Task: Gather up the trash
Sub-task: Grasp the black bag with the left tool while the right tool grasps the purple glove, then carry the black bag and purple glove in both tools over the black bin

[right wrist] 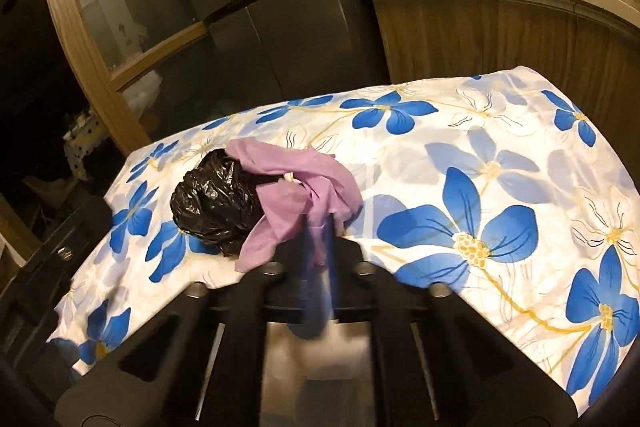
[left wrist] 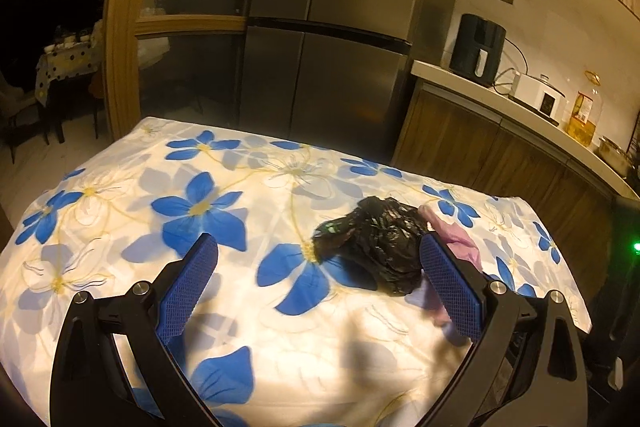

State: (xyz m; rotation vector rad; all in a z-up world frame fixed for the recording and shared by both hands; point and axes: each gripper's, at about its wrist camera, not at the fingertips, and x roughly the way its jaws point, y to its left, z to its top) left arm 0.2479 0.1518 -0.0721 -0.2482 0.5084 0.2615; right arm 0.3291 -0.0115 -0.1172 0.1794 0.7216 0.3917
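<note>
A crumpled black plastic bag point(left wrist: 380, 243) lies on the table with the blue-flower cloth point(left wrist: 160, 211). A purple plastic bag point(right wrist: 296, 195) is draped over and beside it. My left gripper point(left wrist: 318, 259) is open, its blue pads wide apart; the right pad point(left wrist: 448, 283) is beside the black bag, with the purple bag point(left wrist: 464, 243) behind it. My right gripper point(right wrist: 318, 231) is shut on the lower edge of the purple bag, with the black bag point(right wrist: 216, 207) just to its left.
A steel fridge point(left wrist: 328, 39) stands behind the table. A wooden counter point(left wrist: 520, 107) on the right carries a dark appliance point(left wrist: 476, 47), a white cooker point(left wrist: 536, 95) and an oil bottle point(left wrist: 584, 111). A glass door is at the left.
</note>
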